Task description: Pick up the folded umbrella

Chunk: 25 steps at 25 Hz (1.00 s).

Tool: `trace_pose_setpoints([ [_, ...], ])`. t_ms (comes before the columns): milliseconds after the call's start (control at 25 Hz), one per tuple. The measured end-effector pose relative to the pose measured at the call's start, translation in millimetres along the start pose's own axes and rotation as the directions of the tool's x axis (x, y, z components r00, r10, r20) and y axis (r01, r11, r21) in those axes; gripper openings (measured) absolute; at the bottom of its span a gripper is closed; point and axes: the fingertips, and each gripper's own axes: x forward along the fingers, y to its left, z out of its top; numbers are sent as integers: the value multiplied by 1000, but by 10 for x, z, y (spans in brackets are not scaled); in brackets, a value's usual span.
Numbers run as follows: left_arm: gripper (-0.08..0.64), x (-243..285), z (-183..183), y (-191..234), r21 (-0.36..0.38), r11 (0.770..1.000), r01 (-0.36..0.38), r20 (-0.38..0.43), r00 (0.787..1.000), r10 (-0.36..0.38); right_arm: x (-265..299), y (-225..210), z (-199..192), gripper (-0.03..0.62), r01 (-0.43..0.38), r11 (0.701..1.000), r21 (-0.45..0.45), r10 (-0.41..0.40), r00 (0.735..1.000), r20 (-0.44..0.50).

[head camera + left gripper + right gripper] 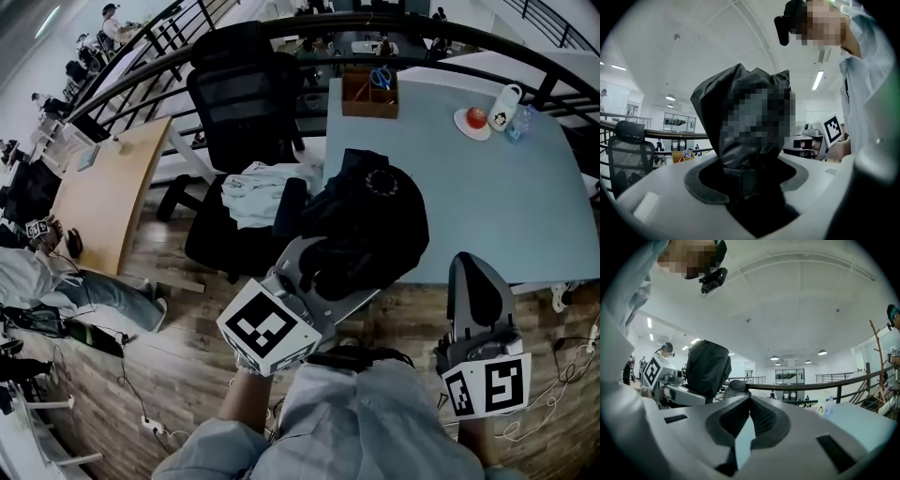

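Head view: my left tool (323,277) is clamped on the black folded umbrella (375,216), which shows over the near edge of the pale blue tabletop (487,197). I cannot tell here whether the umbrella touches the tabletop. My right tool (476,272) hangs to the right, apart from the umbrella.

Left gripper view: the tool points up towards the ceiling. The umbrella stands out of its jaws, and the pads press its lower part, where what looks like a strap binds the folds. I judge the umbrella light. The loose, slick cloth sits over a stiff core, so the firm bound section is the place to hold. A grip on the puffed fabric above could slide.

Right gripper view: the jaws are closed together with nothing between them. The umbrella shows off to the left, in the other tool.
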Motion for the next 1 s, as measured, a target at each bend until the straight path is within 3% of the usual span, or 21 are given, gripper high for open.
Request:
trace_pose_setpoints([
  [600, 275, 96, 182, -193, -8, 998, -66, 36, 997, 67, -95, -224, 104, 0, -54, 998, -21, 55, 998, 32],
  [1000, 275, 118, 193, -265, -3, 995, -98, 11, 995, 98, -129, -277, 105, 0, -66, 997, -29, 67, 997, 34],
])
